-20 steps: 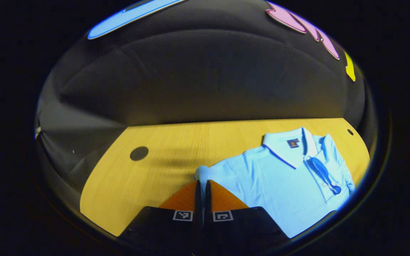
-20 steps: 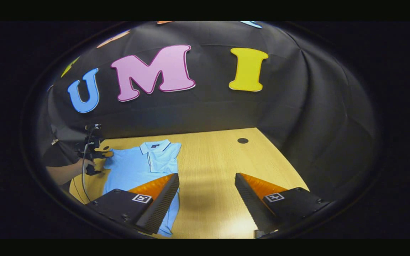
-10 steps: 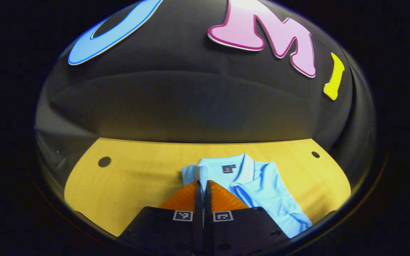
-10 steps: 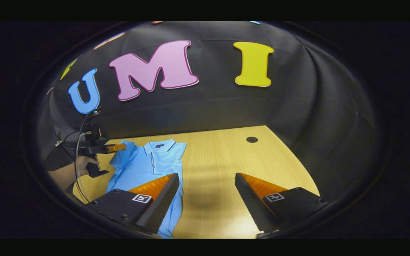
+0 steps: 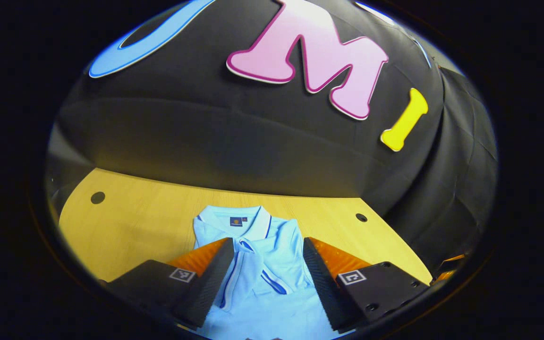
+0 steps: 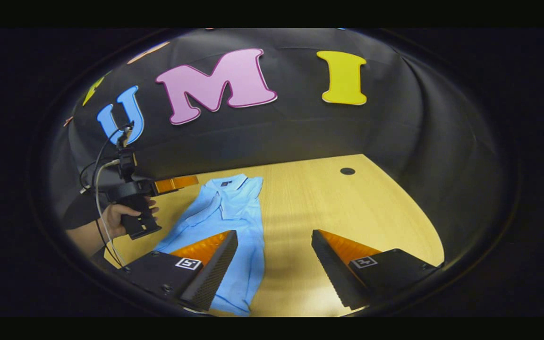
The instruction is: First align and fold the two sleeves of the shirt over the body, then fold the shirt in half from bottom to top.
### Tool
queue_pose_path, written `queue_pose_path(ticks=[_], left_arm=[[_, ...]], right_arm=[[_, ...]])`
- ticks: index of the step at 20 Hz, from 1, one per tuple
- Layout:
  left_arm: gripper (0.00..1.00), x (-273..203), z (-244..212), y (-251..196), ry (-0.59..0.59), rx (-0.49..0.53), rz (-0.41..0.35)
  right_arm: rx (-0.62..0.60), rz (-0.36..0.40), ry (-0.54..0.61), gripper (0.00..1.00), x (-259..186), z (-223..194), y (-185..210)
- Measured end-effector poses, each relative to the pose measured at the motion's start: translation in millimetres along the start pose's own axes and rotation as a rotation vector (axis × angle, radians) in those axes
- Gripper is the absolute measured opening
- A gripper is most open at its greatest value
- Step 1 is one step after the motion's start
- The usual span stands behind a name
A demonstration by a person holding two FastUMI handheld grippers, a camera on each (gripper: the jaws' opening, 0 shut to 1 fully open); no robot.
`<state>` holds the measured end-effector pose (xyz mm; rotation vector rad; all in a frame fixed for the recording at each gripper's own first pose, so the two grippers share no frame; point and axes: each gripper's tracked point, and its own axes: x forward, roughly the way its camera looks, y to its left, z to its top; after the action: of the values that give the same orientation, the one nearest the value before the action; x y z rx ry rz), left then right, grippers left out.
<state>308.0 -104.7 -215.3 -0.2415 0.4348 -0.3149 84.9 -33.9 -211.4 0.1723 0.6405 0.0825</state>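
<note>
Both sleeves lie folded over the body; the bottom-to-top fold looks to be next.

The light blue short-sleeved polo shirt lies flat on the yellow wooden tabletop, its long axis running away from both cameras, collar at the far end. The left hand-held gripper hovers directly above the chest with its fingers spread wide, grasping nothing. The right hand-held gripper is likewise released and empty, the shirt's lower part beside its left finger. The hem sits nearest the right one.
</note>
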Motion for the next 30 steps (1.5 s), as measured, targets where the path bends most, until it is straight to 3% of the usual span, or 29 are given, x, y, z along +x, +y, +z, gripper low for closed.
queue_pose_path(ticks=[6, 9, 13, 19, 29, 30], left_arm=[[0.97, -114.4, -28.3, 23.1, -0.017, 0.051, 0.082], [0.97, -169.0, -64.6, 34.4, 0.015, 0.064, 0.139], [0.97, -221.9, -126.2, 34.3, 0.102, 0.101, 0.157], [0.97, -257.7, -207.4, 38.6, 0.218, 0.106, 0.207], [0.97, -279.3, -287.9, 44.4, 0.365, 0.09, 0.265], [0.97, -280.5, -294.5, 47.2, 0.385, 0.1, 0.28]], right_arm=[[-0.027, -0.002, 0.063, 0.99, -13.9, -48.2, 25.8], [-0.033, 0.007, 0.103, 0.99, -19.8, -75.6, 39.1], [-0.048, 0.018, 0.167, 0.99, -25.8, -119.2, 54.6], [-0.059, 0.007, 0.225, 0.99, -35.7, -178.0, 60.5], [-0.05, -0.026, 0.332, 0.99, -44.6, -245.3, 52.9], [-0.062, -0.026, 0.299, 0.99, -41.7, -240.9, 52.9]])
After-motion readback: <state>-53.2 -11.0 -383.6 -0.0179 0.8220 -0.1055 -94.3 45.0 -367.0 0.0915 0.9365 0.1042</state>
